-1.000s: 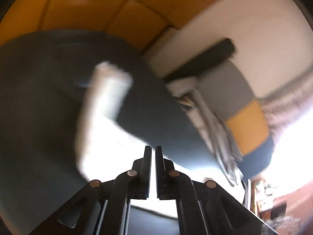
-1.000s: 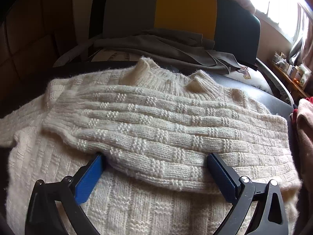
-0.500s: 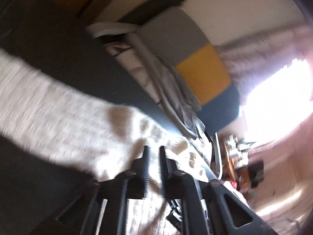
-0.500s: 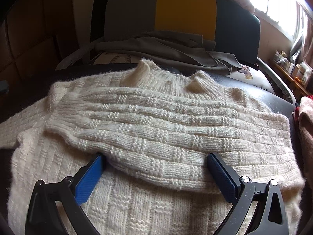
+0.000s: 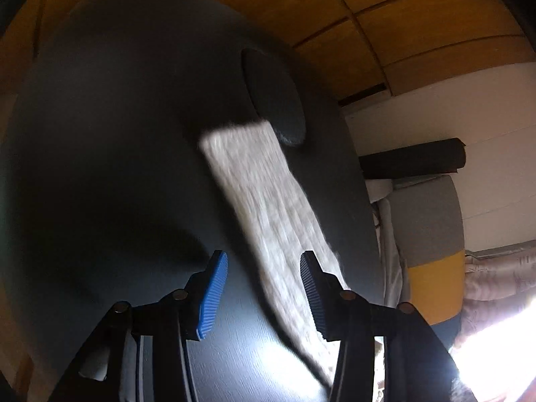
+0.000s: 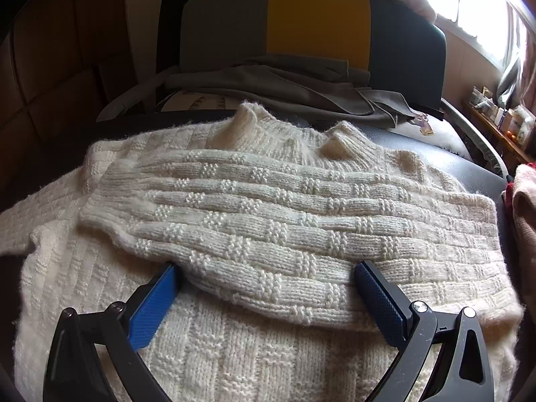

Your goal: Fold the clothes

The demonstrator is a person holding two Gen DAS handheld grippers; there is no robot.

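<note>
**Cream sweater flat, both grippers spread**

Blue-padded right gripper [image 6: 264, 298] sits spread wide on the cream sweater [image 6: 254, 221], one sleeve folded across its chest. Left gripper [image 5: 264, 294], also spread, holds nothing above the other sleeve [image 5: 264, 207] on the dark table [image 5: 100, 167]. Beyond, grey cloth [image 6: 268, 83] drapes a chair [image 6: 315, 23].

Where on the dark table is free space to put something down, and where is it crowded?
Free: the dark table left of the outstretched sleeve, up to the round dark pad. Crowded: the white sweater fills the middle, with a pinkish garment at its right edge.
</note>
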